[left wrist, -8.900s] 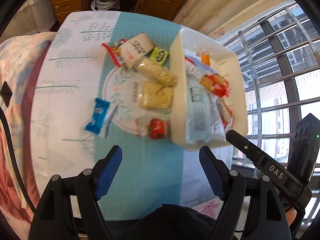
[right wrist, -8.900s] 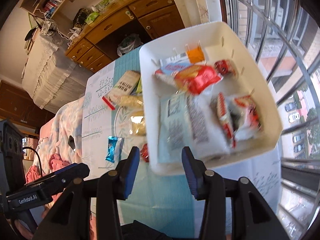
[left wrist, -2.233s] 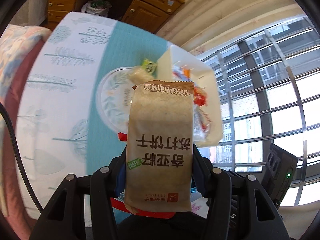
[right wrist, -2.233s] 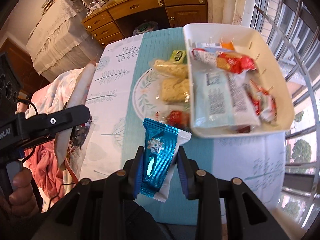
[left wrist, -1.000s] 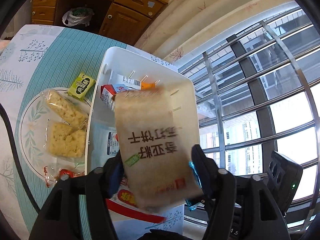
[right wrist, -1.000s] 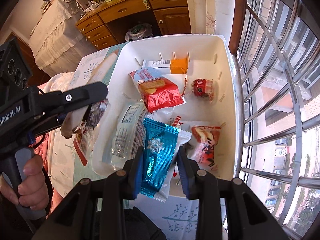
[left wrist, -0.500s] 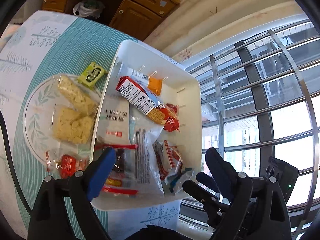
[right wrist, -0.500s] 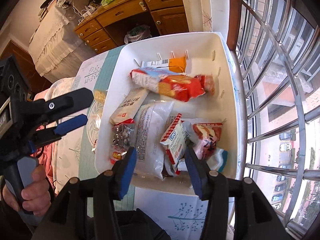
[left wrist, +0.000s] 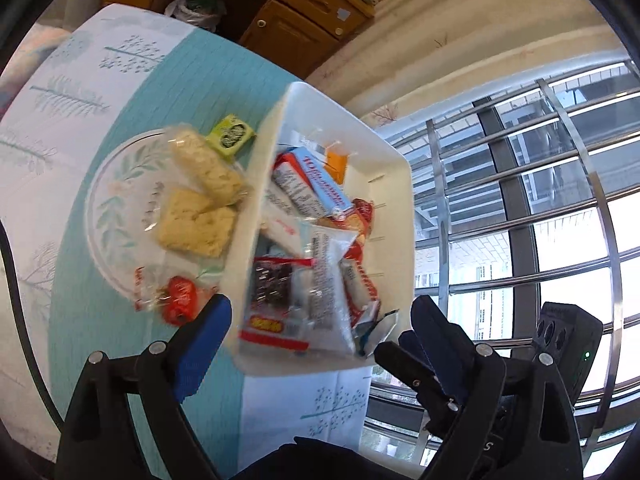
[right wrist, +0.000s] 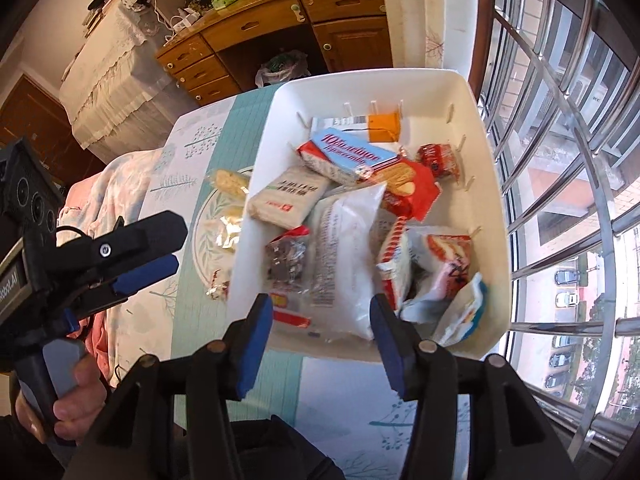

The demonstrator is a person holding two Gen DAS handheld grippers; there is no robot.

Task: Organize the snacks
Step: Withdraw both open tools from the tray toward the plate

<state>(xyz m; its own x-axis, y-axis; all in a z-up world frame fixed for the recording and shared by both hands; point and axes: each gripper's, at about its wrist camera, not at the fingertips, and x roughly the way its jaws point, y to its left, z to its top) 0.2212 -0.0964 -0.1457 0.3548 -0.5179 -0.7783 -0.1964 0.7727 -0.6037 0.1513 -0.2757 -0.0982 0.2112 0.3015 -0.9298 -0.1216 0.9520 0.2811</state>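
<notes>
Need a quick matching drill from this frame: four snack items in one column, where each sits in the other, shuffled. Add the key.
Items:
1. green packet
2. orange packet
3. red candy
4. blue-edged wrapper

Places:
A. inside the white bin, near corner by the window
B. on the table, beside the bin's far corner
C. on the table, just ahead of the left gripper
D. inside the bin, against its far wall

Pairs: 1-B, 2-D, 3-C, 4-A

**Black frames, blue pads**

Left gripper (left wrist: 320, 322) and right gripper (right wrist: 322, 330): 2 black angular fingers each, blue pads on the inner faces, silver screw heads at the joints. White lettering along one body. Dark grey handle.
</notes>
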